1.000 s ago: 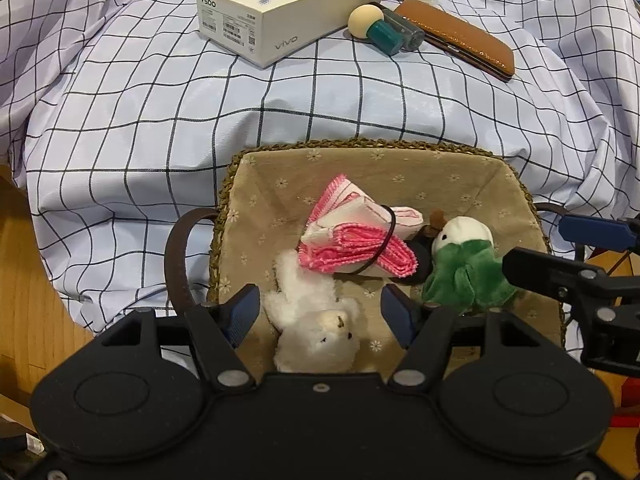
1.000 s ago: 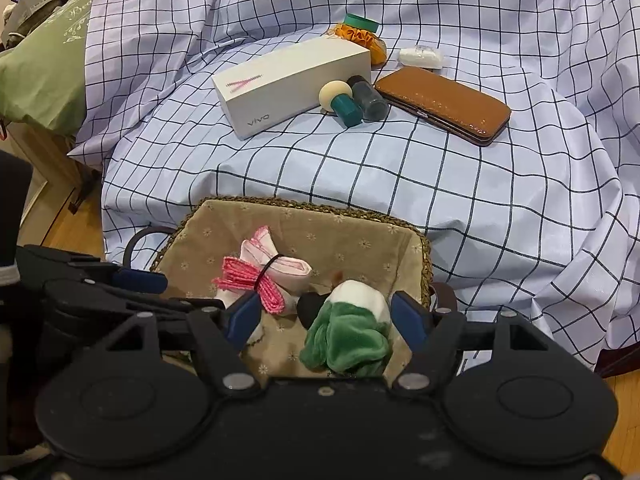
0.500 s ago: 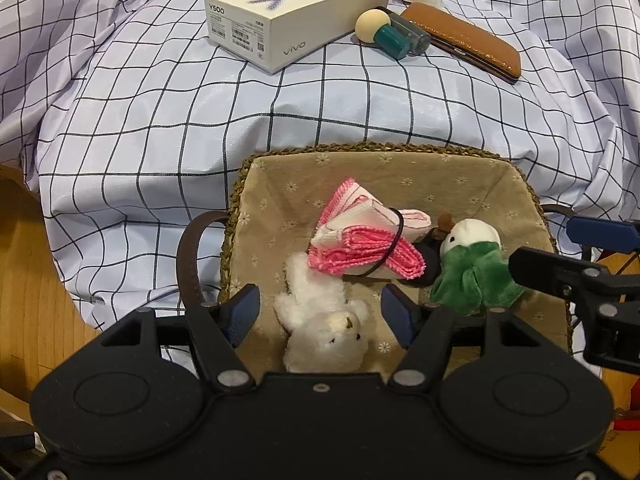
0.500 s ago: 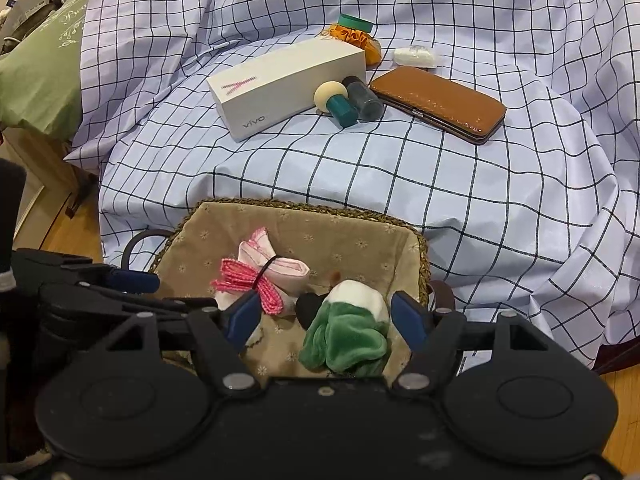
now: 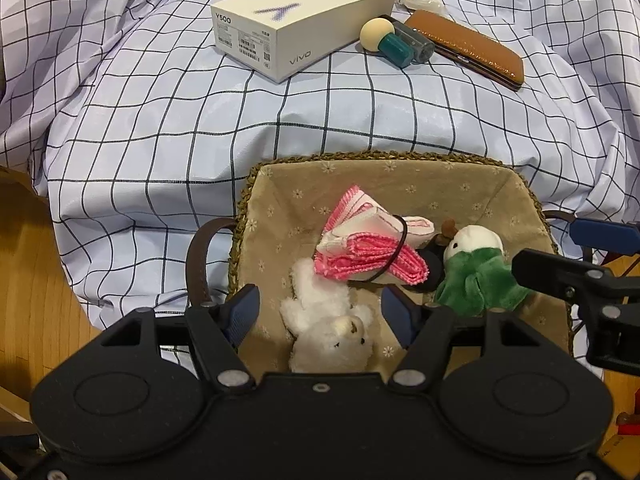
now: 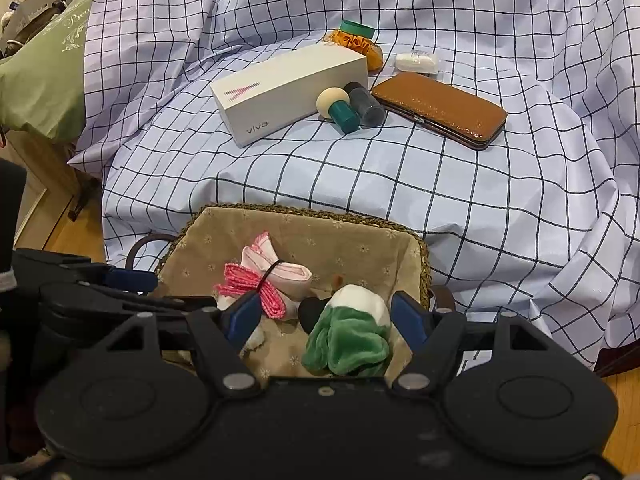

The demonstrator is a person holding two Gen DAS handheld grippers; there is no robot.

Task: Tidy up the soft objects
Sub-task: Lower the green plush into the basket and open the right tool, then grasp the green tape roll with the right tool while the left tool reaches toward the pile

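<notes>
Nearest the left wrist camera, the left gripper (image 5: 320,312) hangs over the near end of a woven basket (image 5: 360,157) with its jaws partly apart; a white plush bear (image 5: 328,328) lies between the blue pads (image 5: 242,312) with a gap on each side, so it grips nothing. The right gripper (image 6: 326,318) hangs over the same basket from the other side, its jaws also partly apart around a green and white plush toy (image 6: 348,340); whether its pads touch the toy cannot be told, and the toy appears to lie on the basket's lining. In the left view this green toy (image 5: 476,276) sits at the right of the basket, just beside a rolled pink and white cloth (image 5: 368,248) bound with a dark band, which lies in the middle and rests against the bear's back end. The basket has a beige flowered lining and a brown handle (image 5: 198,256) at its left side, and it stands at the edge of a checked sheet (image 5: 160,120). Farther back on the sheet lie a white phone box (image 5: 300,24), two small bottles (image 5: 396,42) side by side touching its end, and a brown leather case (image 5: 468,48) just beyond them. Behind these are an orange ruffled thing (image 6: 356,46) and a small white packet (image 6: 416,62).
</notes>
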